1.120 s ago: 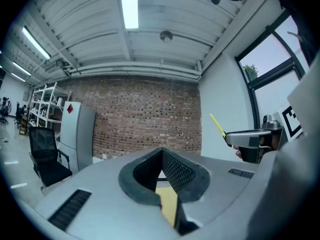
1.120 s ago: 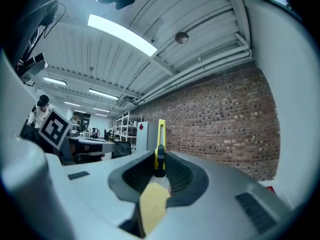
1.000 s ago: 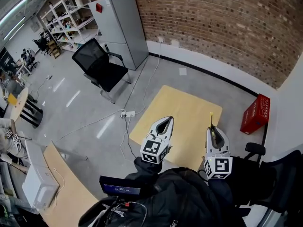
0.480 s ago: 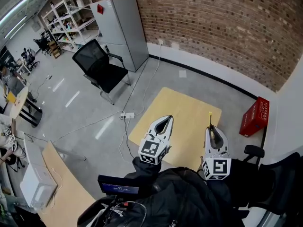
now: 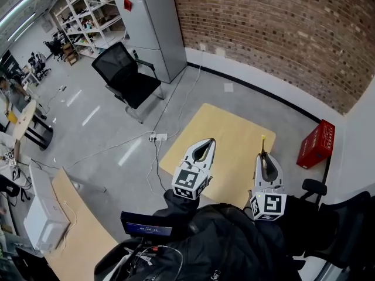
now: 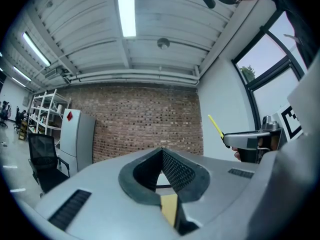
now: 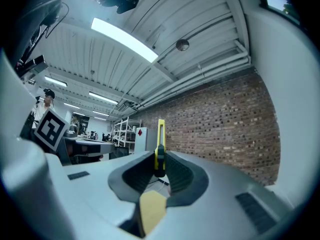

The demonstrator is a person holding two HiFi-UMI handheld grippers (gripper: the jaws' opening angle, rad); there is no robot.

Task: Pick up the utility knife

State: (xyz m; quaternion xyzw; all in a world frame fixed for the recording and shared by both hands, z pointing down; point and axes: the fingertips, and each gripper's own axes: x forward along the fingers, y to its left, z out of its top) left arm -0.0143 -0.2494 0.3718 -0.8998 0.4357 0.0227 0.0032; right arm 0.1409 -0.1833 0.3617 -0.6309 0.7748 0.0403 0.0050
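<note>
The utility knife [image 5: 262, 142] is a thin yellow strip with a black slider. It stands up out of my right gripper [image 5: 263, 157], which is shut on it above the near right part of the wooden table [image 5: 225, 130]. In the right gripper view the utility knife [image 7: 160, 146] rises from between the closed pads of the right gripper [image 7: 159, 170]. My left gripper [image 5: 204, 146] hovers over the table's near left side, shut with nothing in it. The left gripper view shows the left gripper [image 6: 162, 156] with its jaws meeting, and the utility knife [image 6: 216, 126] off to the right.
A red crate [image 5: 315, 142] sits on the floor right of the table. A black chair [image 5: 126, 78] and a grey cabinet [image 5: 152, 31] stand at the back left. A power strip [image 5: 158, 137] with cables lies by the table's left corner. Another wooden tabletop [image 5: 76, 227] is at the lower left.
The head view has tilted slightly. Both grippers hold almost the same pose, and the right one still grips the knife.
</note>
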